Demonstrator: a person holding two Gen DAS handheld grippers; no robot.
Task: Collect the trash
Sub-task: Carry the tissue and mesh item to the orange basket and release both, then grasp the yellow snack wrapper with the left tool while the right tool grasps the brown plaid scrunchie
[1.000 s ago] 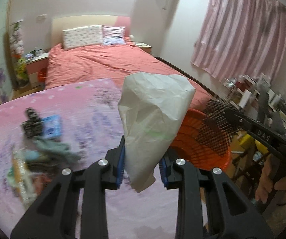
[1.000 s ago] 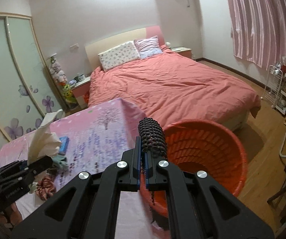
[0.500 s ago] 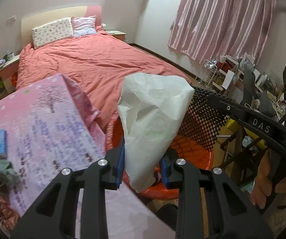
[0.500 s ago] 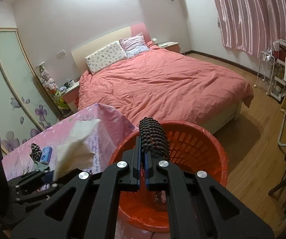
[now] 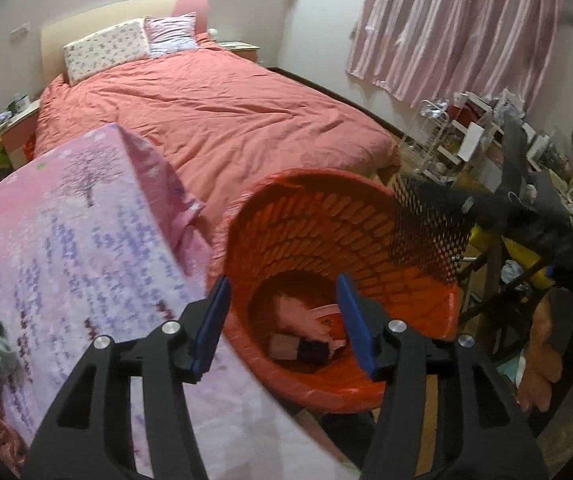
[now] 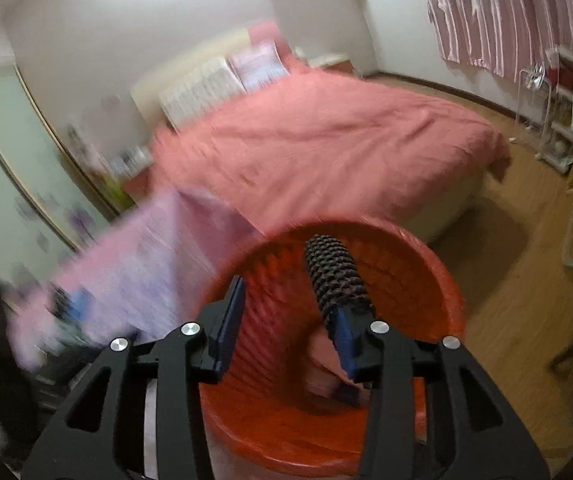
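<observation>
Both the left tool (image 5: 282, 322) and right tool (image 6: 288, 322) are being held released over the orange basket (image 5: 366, 216), black netting (image 6: 332, 276) touching the right one.

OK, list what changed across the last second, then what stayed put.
The left gripper opened and let go of the crumpled white paper; nothing is between its fingers now. The right gripper opened too, though the black mesh still clings to its right finger. Both moved from the pink-covered table to over the orange basket. Bed and table items unchanged.
</observation>
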